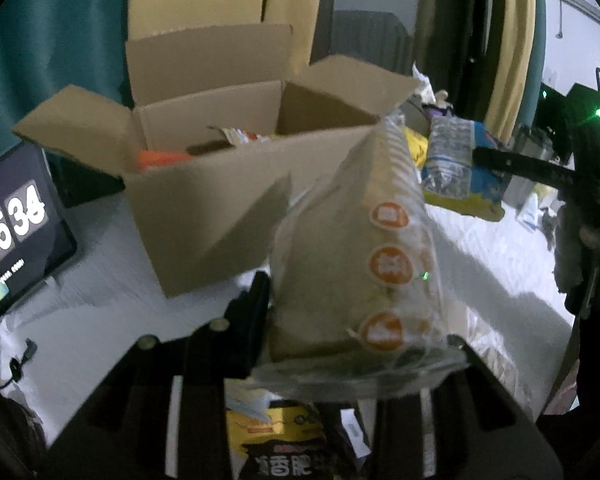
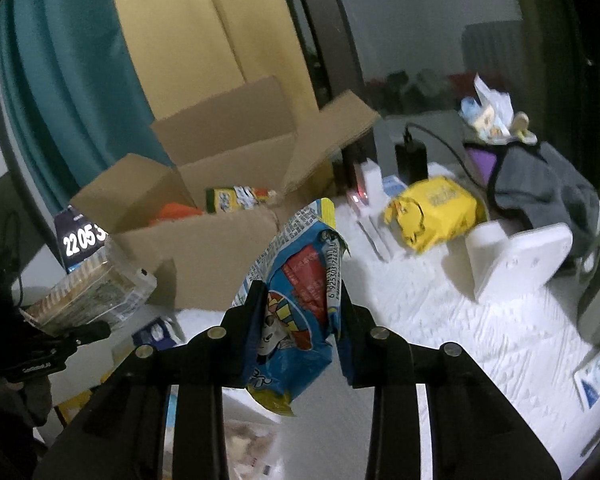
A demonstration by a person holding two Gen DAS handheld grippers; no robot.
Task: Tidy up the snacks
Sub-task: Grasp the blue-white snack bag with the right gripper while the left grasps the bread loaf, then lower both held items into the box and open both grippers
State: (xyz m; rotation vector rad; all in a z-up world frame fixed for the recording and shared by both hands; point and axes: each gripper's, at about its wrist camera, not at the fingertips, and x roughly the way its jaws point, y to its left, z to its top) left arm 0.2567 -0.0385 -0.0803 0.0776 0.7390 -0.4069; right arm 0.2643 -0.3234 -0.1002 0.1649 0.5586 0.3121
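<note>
Both snacks lifted clear of the bed. Left gripper (image 1: 340, 332) clamped on bread pack (image 1: 364, 248); right gripper (image 2: 300, 320) clamped on blue bag (image 2: 296, 292). Open cardboard box (image 2: 204, 252) just beyond; next, carry over rim, release.

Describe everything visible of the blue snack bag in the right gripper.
The blue snack bag is crinkled, glossy plastic, printed with a red panel, cartoon artwork, yellow edging and a barcode strip down one seam. It stands roughly upright, lifted clear of the white bed cover, pinched between the jaws of the right gripper. Its lower end hangs below them. The open cardboard box is behind it.
</note>
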